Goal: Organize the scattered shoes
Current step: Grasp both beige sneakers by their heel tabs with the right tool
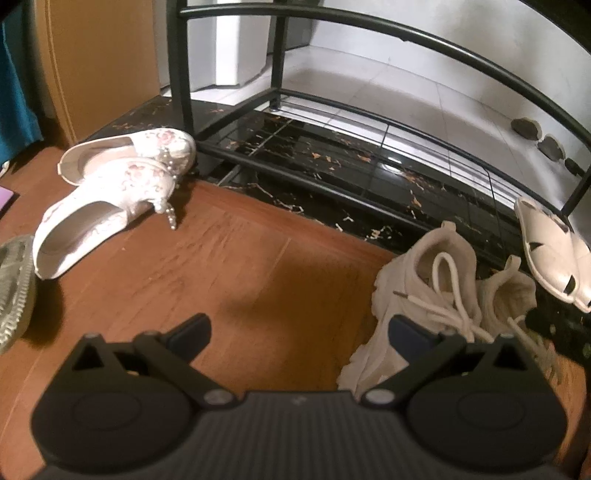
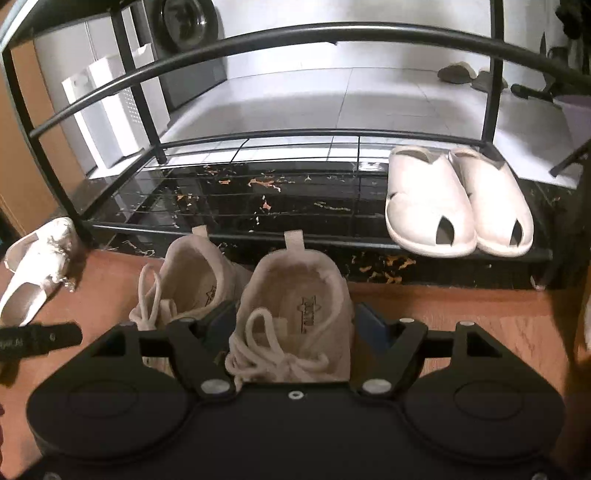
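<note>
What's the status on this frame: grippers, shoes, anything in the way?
Left gripper open, empty. Right gripper straddling right sneaker, grip unconfirmed. Slippers racked. Nothing blocking.

home entryway | shoe rack | washing machine | wood floor

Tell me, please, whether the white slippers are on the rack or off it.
On it: the white slippers sit side by side on the rack's lowest wire shelf, toes at its front edge.
</note>
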Motion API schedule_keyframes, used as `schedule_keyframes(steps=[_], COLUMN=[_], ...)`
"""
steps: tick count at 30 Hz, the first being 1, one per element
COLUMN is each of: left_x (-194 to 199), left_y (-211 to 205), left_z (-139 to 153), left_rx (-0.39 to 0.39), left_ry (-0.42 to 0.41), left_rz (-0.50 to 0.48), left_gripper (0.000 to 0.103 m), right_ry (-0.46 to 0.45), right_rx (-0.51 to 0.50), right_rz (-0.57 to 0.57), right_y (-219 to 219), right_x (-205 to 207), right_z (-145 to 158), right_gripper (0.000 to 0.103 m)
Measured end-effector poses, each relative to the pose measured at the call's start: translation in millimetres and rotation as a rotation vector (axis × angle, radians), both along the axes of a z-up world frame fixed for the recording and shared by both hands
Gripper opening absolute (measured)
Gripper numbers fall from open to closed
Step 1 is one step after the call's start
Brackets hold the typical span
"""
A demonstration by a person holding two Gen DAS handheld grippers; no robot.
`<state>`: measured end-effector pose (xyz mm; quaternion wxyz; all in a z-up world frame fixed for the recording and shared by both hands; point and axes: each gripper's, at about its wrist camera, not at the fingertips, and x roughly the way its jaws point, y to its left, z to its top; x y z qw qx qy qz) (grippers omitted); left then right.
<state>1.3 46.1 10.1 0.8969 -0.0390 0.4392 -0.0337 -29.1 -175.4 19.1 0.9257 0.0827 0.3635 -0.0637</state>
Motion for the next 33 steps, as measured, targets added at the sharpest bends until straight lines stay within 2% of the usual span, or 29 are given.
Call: schedule_keyframes(steps=[4,8,12,18,22,26,32,33], left_x=[-1.7,2.6,6.3,10.2,11.5,14.9,17.7,18.4], left_y=[-2.1,-1.0,-1.5,-2.1,0.4,1.3,2.2,2.7], left_z=[0.9,-3.9,-8.5,-14.7,-17.0,-21.7,-26.9,-27.8], left_rx=[0.002,0.008,0.014,0.025,0.025,-0.005,-0.005,-0.003], left_ry=[-0.013,0.016,0.03,0.049,0.061,0.084,0.104,0.108], left_rz=[-0.014,0.001,0.004,0.008,0.023,0.01,0.022,0.028], left_gripper=[0.102,0.102,0.102,0.102,0.102,0.102,0.102,0.102], right_ry=[-0.002,-0.006,-0.067,-0.004,0.059,0.113,0.168,0.166], right_rx=[-0.006,0.019,0.136,0.116,0.042,0.026,-0.029,-0.041], right_rz=[-0.009,-0.02,-0.068,-0.049,-0.064,-0.062,-0.049,-0.045], right_y=[8.7,13.4,-3.0,1.1,14.5,24.4,32.8,34.4], right_x=[16.8,29.0,29.2,41.2,56.9,72.4,92.7,94.2], right_z=[-0.2,-3.7,-6.4,-21.4,-34.9,-44.9,-57.3,-58.1], right_gripper=[0.074,0.074,0.074,0.074,0.084,0.086,0.073,0.066])
